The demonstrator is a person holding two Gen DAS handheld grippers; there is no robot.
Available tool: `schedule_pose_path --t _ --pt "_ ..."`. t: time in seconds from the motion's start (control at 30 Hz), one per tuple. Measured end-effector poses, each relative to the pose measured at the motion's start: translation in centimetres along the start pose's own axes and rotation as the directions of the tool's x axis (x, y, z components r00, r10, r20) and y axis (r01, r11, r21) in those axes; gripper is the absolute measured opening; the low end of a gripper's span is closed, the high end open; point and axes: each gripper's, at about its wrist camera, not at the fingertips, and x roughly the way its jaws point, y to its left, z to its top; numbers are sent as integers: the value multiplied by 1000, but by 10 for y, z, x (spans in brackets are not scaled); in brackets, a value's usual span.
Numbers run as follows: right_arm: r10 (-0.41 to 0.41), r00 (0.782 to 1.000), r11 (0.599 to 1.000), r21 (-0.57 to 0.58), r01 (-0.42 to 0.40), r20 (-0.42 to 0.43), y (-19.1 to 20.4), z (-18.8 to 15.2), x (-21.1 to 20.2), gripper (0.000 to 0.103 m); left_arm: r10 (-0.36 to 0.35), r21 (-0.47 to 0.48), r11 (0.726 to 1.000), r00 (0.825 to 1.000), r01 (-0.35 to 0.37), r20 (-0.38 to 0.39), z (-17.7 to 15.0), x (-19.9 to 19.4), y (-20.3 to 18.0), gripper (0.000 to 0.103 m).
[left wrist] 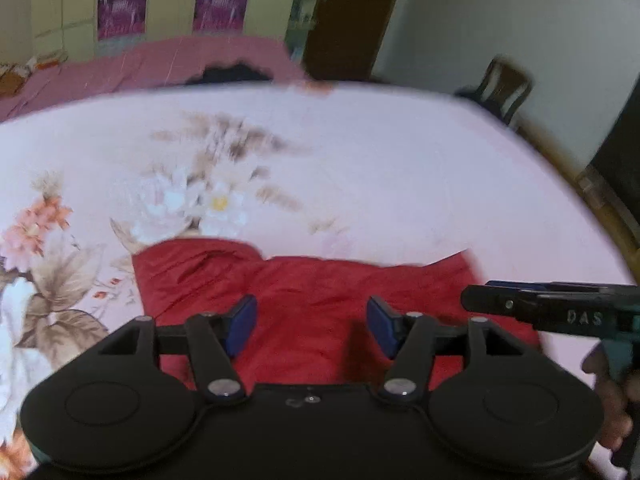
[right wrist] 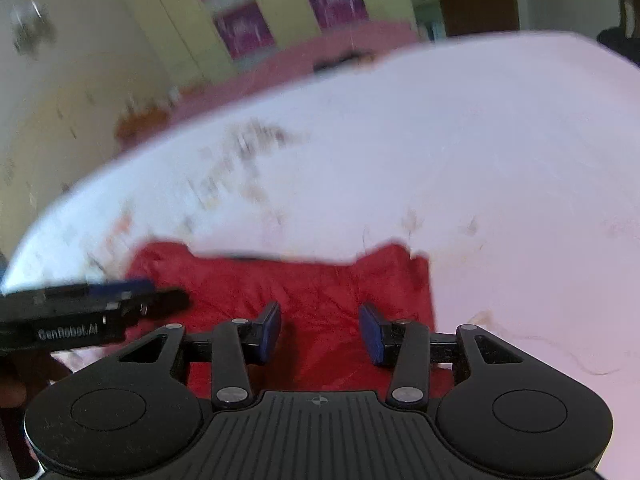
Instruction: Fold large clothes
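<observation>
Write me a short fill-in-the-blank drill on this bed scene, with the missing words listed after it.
1. The garment lying on the bed is ____ in colour.
2. The bedsheet is pale pink with a printed ____ pattern.
3. The pads of the left claw are ____ in colour.
4. Between the pads of the right claw nothing is gripped; its jaws stand ____.

Missing words: red; flower; blue; open

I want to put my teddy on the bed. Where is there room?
Beyond the red garment the floral bedsheet lies bare up to its far edge. There is also bare sheet right of the garment. The near side is crowded: both tools, left and right, hover over the garment.
</observation>
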Motion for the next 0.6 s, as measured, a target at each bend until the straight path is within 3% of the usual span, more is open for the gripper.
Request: schedule_pose_path --t 0.1,0.2,0.3,0.37,0.5,0.6 --pt "44 999 999 -26 -44 -5 3 -13 -40 44 -57 -31 998 998 58 34 -26 -40 -9 62" --pt "35 999 996 -80 -38 -41 9 -38 -53 44 -93 -53 994 996 94 13 -62 -55 -20 56" --pt "2 994 992 -122 -16 -112 4 -64 -32 44 -12 26 1000 1000 13 -17 -91 -44 -38 56" --pt "-11 994 992 -125 -2 -105 1 -77 -18 44 33 94 995 999 -32 -13 -99 -35 -46 57" --pt "-29 994 992 -122 17 -102 4 -78 -20 44 34 71 997 999 -33 -11 -104 -33 -41 58" --pt "-12 996 993 -115 2 -85 9 -70 -47 44 37 39 999 999 -36 -6 -100 -59 -43 55"
